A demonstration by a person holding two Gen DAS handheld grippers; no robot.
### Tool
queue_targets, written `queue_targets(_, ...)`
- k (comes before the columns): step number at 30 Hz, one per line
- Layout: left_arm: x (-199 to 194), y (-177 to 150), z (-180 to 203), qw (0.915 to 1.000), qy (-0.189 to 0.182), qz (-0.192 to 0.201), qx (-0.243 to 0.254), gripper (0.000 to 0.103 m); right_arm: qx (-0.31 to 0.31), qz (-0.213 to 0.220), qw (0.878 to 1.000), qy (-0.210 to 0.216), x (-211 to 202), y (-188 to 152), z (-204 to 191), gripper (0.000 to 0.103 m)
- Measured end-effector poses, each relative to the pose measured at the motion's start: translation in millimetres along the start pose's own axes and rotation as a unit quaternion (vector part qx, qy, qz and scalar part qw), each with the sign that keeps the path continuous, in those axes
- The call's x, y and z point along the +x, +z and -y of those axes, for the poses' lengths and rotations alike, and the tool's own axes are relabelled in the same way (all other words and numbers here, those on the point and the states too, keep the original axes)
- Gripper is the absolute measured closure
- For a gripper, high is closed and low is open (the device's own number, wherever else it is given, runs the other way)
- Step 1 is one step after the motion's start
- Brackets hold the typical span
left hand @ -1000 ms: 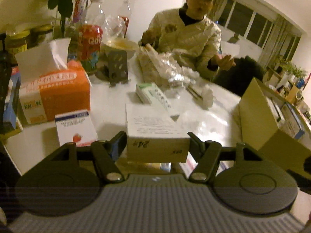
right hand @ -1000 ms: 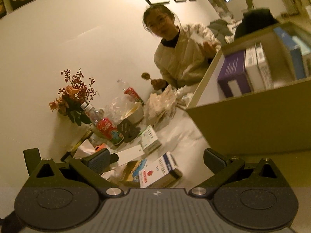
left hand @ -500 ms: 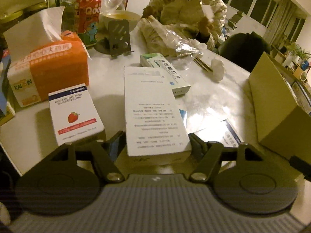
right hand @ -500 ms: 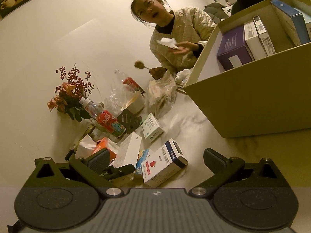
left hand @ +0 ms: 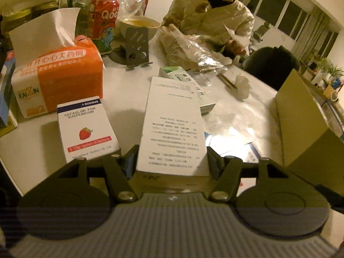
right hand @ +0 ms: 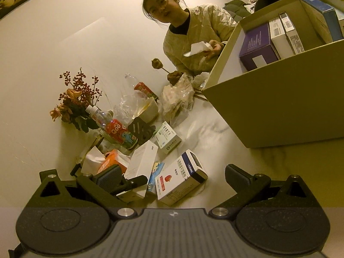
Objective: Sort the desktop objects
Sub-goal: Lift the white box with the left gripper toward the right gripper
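Note:
My left gripper (left hand: 172, 161) has a long white box (left hand: 172, 129) between its jaws. They are closing, and both pads touch the box's sides. The box lies flat, its far end over a green-and-white box (left hand: 187, 79). Left of it lies a white box with a strawberry picture (left hand: 86, 129). In the right wrist view my right gripper (right hand: 172, 178) is open and holds nothing. The strawberry box (right hand: 180, 176) lies on the table just beyond its fingers, and the long white box (right hand: 142, 159) is to the left. An open cardboard box (right hand: 279, 107) holds several packs.
An orange tissue pack (left hand: 58, 79), a red-labelled bottle (left hand: 103, 25), a dark phone stand (left hand: 136, 43) and a bowl (left hand: 139, 24) stand at the back left. A person (left hand: 210, 21) sits opposite behind plastic bags (left hand: 189, 49). The cardboard box (left hand: 301, 118) stands at the right.
The far end of the white box has tipped down between the left jaws, so its top face now shows. The right view has rolled slightly. The person's hands have moved.

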State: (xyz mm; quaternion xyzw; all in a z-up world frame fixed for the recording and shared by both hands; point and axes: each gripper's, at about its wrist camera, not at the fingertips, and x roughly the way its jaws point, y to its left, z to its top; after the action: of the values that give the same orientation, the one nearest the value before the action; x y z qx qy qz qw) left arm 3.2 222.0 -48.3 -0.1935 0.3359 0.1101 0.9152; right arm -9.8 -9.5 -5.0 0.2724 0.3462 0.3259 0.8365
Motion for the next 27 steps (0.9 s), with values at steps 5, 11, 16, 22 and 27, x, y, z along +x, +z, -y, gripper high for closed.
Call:
queue_targets(5, -15, 2, 3, 0.9994, -0.028, 0.019, -0.001, 0.041, 0.000, 0.001, 1.000, 0.003, 1, 0, -1, 0.000)
queue_targets(11, -32, 3, 17, 0.9965, -0.080, 0.021, 0.007, 0.041, 0.011, 0.004, 1.000, 0.022, 2, 1, -1, 0.001)
queue_targets(16, -40, 0, 32, 0.9922, -0.123, 0.014, 0.020, 0.041, 0.022, 0.008, 0.999, 0.039, 0, 3, -2, 0.001)
queue_targets(22, -47, -8, 52, 0.9841, -0.172, -0.003, 0.043, 0.041, 0.054, 0.020, 0.996, 0.066, -5, 8, 5, 0.001)
queue_targets(27, -50, -13, 63, 0.9786, -0.197, -0.013, 0.056, 0.041, 0.083, 0.034, 0.992, 0.083, -13, 12, 15, 0.002)
